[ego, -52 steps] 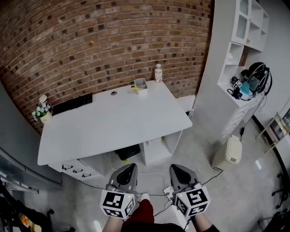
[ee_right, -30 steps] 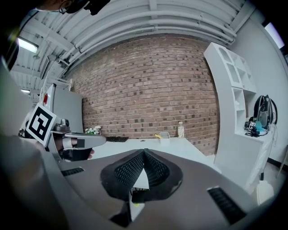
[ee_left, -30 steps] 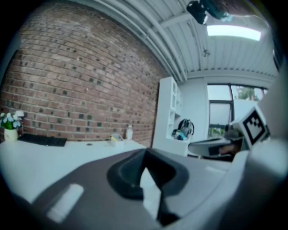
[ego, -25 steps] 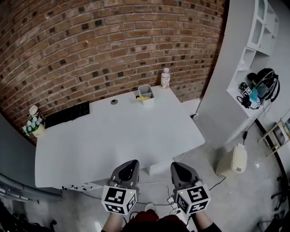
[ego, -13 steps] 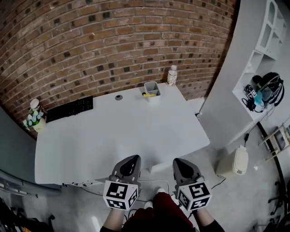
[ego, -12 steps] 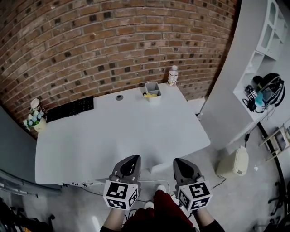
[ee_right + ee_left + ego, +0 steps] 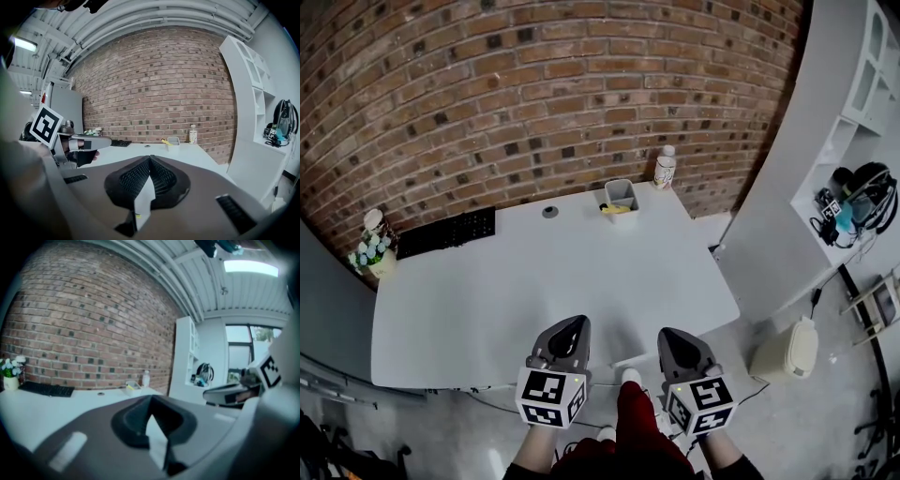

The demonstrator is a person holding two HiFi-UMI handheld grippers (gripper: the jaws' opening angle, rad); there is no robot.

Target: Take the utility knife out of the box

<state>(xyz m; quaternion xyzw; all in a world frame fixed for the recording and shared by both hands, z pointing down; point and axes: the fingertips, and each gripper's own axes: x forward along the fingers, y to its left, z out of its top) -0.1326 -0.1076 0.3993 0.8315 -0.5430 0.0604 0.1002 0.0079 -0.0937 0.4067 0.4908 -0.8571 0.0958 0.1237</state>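
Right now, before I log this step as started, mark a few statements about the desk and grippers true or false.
1. The box stands at the far edge of the desk, near the bottle. True.
2. The left gripper grips the utility knife. False: it is shut, empty and far from the box.
3. A yellow thing shows in the box. True.
4. The keyboard lies right of the box. False: it lies left.
5. The right gripper is wide open. False: its jaws are together.
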